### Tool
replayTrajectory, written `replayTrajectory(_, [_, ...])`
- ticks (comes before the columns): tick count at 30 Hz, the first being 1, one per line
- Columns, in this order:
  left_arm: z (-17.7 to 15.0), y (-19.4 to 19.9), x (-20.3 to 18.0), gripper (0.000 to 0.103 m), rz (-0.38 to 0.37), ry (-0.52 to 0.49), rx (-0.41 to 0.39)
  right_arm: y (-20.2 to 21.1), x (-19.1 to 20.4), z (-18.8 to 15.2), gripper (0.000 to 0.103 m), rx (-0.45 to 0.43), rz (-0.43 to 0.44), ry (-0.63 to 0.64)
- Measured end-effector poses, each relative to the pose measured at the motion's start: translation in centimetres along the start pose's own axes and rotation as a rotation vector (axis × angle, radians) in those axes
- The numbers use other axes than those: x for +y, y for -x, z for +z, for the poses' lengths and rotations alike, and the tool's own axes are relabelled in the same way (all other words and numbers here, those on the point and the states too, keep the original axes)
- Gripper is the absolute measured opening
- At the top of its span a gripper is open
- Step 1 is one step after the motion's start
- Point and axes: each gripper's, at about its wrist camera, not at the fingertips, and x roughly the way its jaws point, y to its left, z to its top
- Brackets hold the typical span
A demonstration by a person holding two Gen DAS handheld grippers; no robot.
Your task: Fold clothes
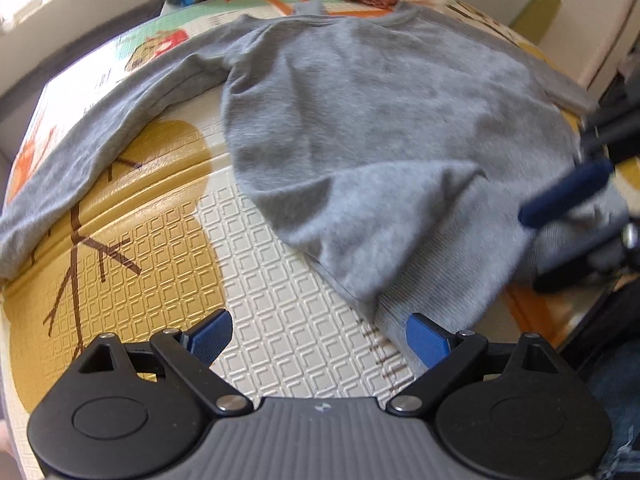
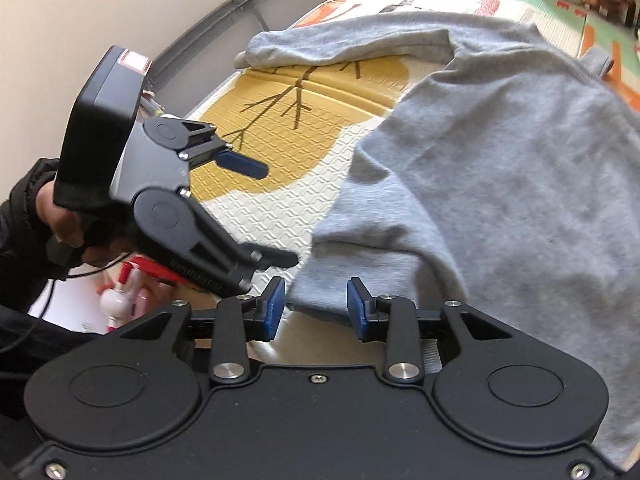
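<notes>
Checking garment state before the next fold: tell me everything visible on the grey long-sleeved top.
The grey long-sleeved top is soft heathered knit with ribbed hem and neckline. It lies mostly flat on the patterned yellow-and-white foam mat, one sleeve stretched out sideways, its near hem corner folded over. The right gripper is open with the hem edge between its pads, not pinched. The left gripper is open beside it.

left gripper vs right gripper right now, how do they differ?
The left gripper is wide open over bare mat, nothing between its pads; the right gripper is open far narrower, with the gray sweater's hem lying between its pads, not pressed. The left sits beside the hem corner, the right on it. Both have blue pads and angle downward.
</notes>
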Motion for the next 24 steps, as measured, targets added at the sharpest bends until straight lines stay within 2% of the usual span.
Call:
replayTrajectory(6, [-1.2, -0.4, -1.6, 0.095, 0.07, -0.031, -0.055, 0.1, -0.1, -0.5, 0.033, 0.02, -0.053, 0.028])
replayTrajectory(12, [-2.0, -0.5, -1.8, 0.095, 0.103, 0.073, -0.122, 0.3, -0.8, -0.8, 0.033, 0.026, -0.08, 0.014])
replayTrajectory(14, [-2.3, -0.3, -1.8, 0.095, 0.086, 0.099, -0.136, 0.3, -1.1, -0.8, 0.034, 0.027, -0.085, 0.004])
replayTrajectory(17, [-3.0, 0.5, -1.8, 0.094, 0.023, 0.119, -0.167, 0.4, -1.4, -0.9, 0.035, 0.029, -0.087, -0.011])
replayTrajectory(21, [-3.7, 1.8, -1.8, 0.094, -0.074, 0.125, -0.191, 0.5, -1.8, -0.9, 0.037, 0.029, -0.087, -0.023])
replayTrajectory(24, [-4.0, 2.3, -2.3, 0.095, -0.108, 0.119, -0.211, 0.5, -1.9, -0.9, 0.037, 0.027, -0.087, -0.026])
